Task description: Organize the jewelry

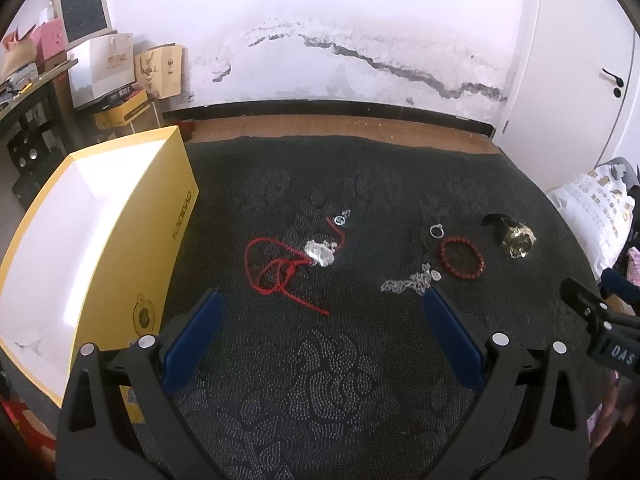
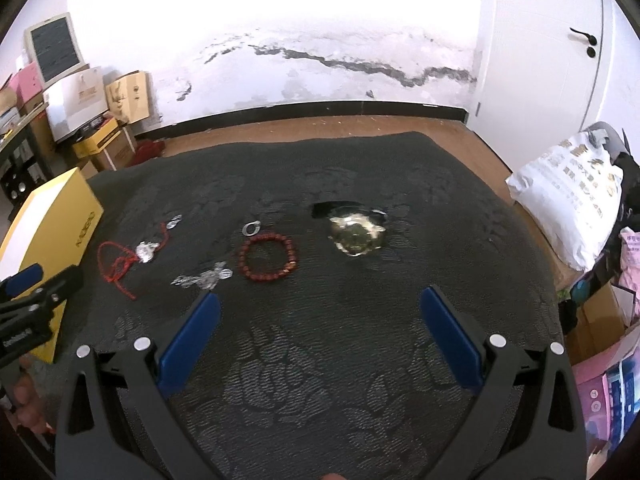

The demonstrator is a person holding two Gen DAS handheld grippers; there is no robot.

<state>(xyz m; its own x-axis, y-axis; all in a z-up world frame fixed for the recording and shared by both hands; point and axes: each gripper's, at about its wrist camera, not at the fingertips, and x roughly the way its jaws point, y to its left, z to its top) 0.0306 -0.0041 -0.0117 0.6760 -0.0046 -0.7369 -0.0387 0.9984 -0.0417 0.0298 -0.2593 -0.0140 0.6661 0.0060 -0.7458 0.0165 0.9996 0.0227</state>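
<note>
Jewelry spread out, both grippers empty

The left gripper (image 1: 322, 312) and right gripper (image 2: 320, 308) hover spread wide — necklace (image 1: 288, 258), bracelet (image 2: 267, 256) and watch (image 2: 357, 234) lie ahead, box (image 1: 120, 216) waiting alongside.

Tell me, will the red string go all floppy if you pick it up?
Probably yes. The red string lies in loose loops on the cloth, so it looks limp and would likely dangle. The shiny pendant on it would likely hang lowest. Its loops might snag on a finger.
</note>
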